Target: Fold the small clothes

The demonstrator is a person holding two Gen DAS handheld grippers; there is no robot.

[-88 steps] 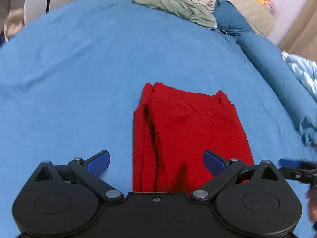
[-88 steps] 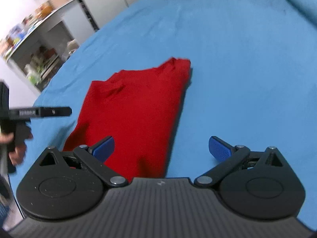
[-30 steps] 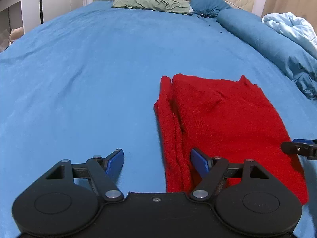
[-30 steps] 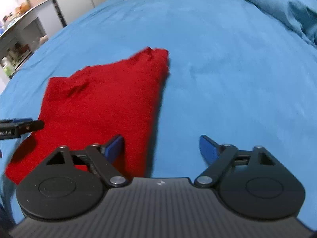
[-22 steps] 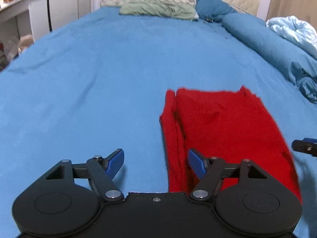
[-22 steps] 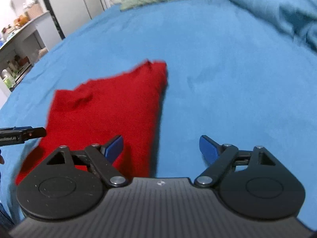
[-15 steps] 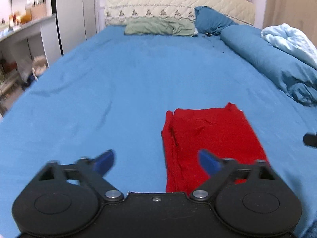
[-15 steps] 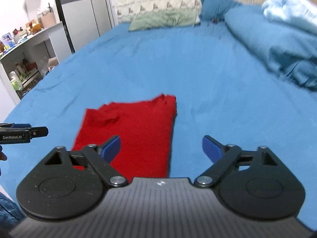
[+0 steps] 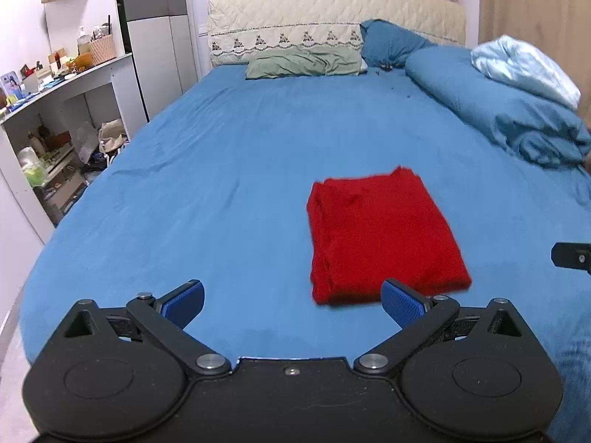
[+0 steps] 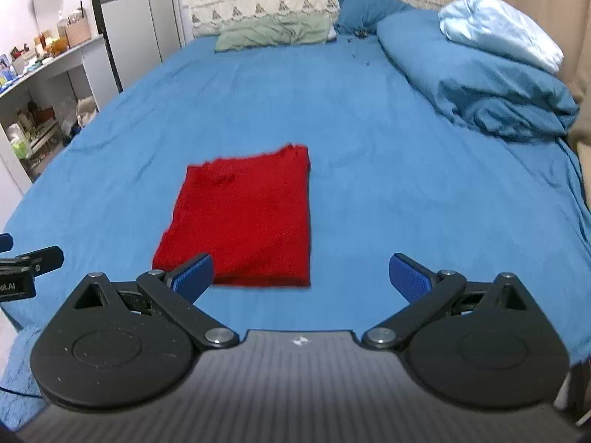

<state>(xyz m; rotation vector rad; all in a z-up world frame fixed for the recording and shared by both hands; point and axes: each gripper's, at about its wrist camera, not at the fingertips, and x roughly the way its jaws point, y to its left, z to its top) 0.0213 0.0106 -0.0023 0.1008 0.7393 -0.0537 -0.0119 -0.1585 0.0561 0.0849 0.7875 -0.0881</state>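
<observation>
A red garment lies folded into a flat rectangle on the blue bed sheet; it also shows in the right wrist view. My left gripper is open and empty, held above the bed's near edge, short of the garment and to its left. My right gripper is open and empty, also short of the garment, near its right corner. The tip of the right gripper shows at the right edge of the left wrist view, and the tip of the left gripper shows at the left edge of the right wrist view.
A rolled blue duvet with a light blue blanket lies along the bed's right side. A green pillow and a blue pillow lie at the headboard. A white shelf unit with clutter stands left of the bed.
Both grippers have pulled back and risen away from the red garment, which now lies farther off and whole in view. The jaws of both have widened. The garment has stayed put.
</observation>
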